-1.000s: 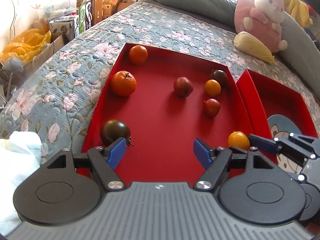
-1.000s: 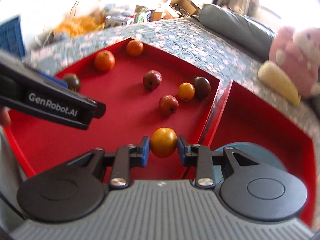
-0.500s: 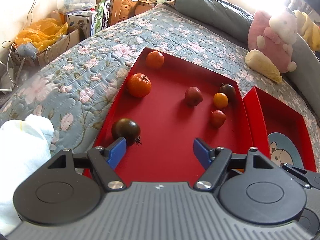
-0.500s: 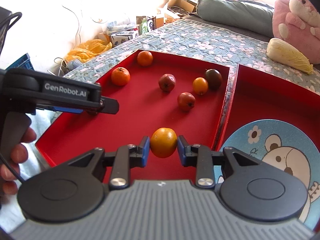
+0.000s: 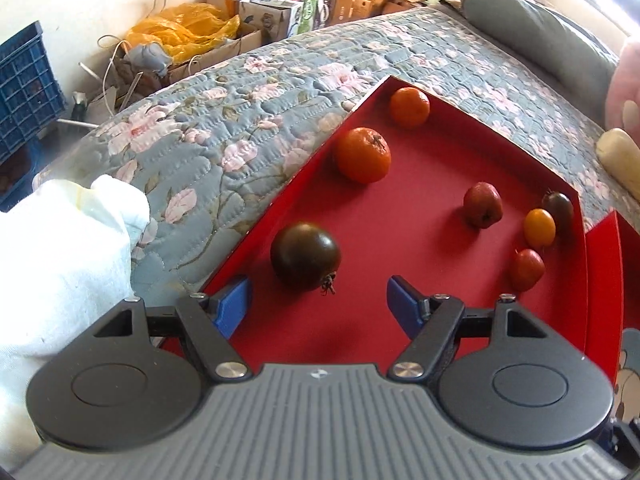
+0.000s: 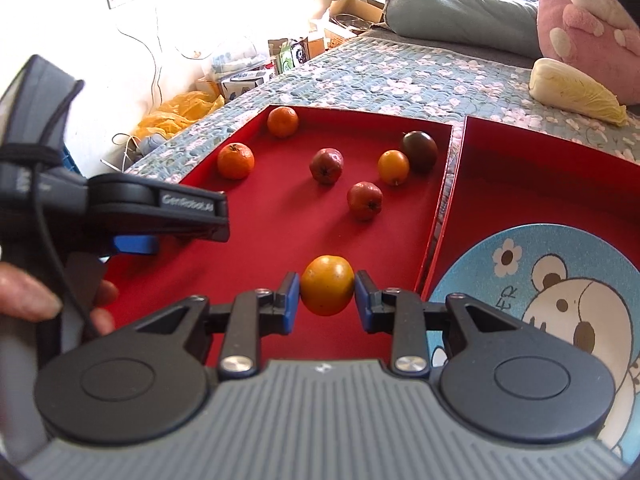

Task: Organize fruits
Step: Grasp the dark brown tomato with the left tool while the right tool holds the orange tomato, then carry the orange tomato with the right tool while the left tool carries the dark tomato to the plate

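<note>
A red tray (image 5: 400, 320) on the bed holds several fruits: two oranges (image 5: 363, 155), two red fruits (image 5: 482, 205), a small yellow-orange fruit (image 5: 539, 227) and two dark tomatoes. My left gripper (image 5: 318, 304) is open, with the near dark tomato (image 5: 305, 256) just ahead of its fingers. My right gripper (image 6: 327, 294) is shut on a yellow-orange fruit (image 6: 327, 285), held above the red tray (image 6: 248, 240) near its right wall. A blue bear plate (image 6: 560, 280) lies in a second red tray (image 6: 540, 176) to the right.
The trays sit on a floral quilt (image 5: 224, 120). A white cloth (image 5: 60, 248) lies left of the tray. A cabbage (image 6: 576, 88), a pink plush toy (image 6: 592, 28) and a grey pillow (image 6: 460, 12) lie at the back. Boxes and a blue crate (image 5: 24, 88) stand beside the bed.
My left gripper has swung left and closer to the near dark tomato. My right gripper has lifted and drawn back with the yellow-orange fruit held.
</note>
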Demonstrator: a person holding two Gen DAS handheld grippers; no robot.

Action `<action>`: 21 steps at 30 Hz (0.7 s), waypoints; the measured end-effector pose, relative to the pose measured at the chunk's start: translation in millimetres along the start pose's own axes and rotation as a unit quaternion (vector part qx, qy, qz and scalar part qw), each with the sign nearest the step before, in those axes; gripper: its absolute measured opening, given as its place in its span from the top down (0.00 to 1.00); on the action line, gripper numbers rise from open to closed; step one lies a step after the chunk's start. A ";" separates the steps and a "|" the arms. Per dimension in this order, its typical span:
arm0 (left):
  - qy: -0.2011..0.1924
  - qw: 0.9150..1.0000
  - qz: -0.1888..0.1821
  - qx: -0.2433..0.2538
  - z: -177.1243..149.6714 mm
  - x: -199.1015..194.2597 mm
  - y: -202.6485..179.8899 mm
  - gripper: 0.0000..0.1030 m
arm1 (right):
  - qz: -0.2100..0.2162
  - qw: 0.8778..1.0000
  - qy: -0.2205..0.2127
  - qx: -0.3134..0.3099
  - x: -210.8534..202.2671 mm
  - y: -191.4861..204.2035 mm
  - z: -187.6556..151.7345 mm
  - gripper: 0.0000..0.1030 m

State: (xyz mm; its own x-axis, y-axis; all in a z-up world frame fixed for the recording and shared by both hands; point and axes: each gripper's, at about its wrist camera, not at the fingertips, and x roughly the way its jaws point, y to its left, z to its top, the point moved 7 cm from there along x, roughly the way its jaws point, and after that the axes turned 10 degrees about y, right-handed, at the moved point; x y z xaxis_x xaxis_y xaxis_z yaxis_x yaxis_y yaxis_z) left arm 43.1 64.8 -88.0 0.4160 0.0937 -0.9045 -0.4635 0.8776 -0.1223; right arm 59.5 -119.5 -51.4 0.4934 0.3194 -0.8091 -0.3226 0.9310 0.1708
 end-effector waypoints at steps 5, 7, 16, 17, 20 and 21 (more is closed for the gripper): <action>0.002 0.999 -0.002 -0.045 15.2 7.5 -4.6 0.24 | 0.000 1.000 0.000 -0.001 -2.6 -0.9 -1.0 0.68; 0.000 0.999 -0.007 -0.050 19.2 9.6 -5.5 0.25 | 0.000 1.000 0.000 -0.001 -3.8 -2.0 -1.3 0.68; -0.014 0.999 -0.018 -0.030 24.8 10.6 -3.6 0.60 | -0.004 1.000 0.002 0.005 -6.9 -6.2 -1.2 0.68; -0.014 0.999 -0.020 -0.025 24.8 10.6 -3.1 0.60 | -0.005 1.000 0.002 0.005 -7.0 -5.8 -1.2 0.68; -0.008 0.999 -0.035 -0.016 24.6 9.9 -2.8 0.60 | -0.005 1.000 -0.001 0.007 -9.3 -5.0 -1.4 0.68; -0.005 0.999 -0.040 -0.012 24.0 9.6 -3.7 0.60 | -0.005 1.000 -0.002 0.007 -10.3 -5.1 -0.8 0.68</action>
State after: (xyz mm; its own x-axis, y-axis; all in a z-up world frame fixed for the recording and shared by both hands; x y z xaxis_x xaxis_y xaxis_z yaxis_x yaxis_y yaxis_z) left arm 67.6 73.8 -86.4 0.4598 0.0284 -0.8876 -0.4471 0.8710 -0.2037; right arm 55.4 -127.7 -44.4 0.4993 0.3099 -0.8091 -0.3055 0.9369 0.1703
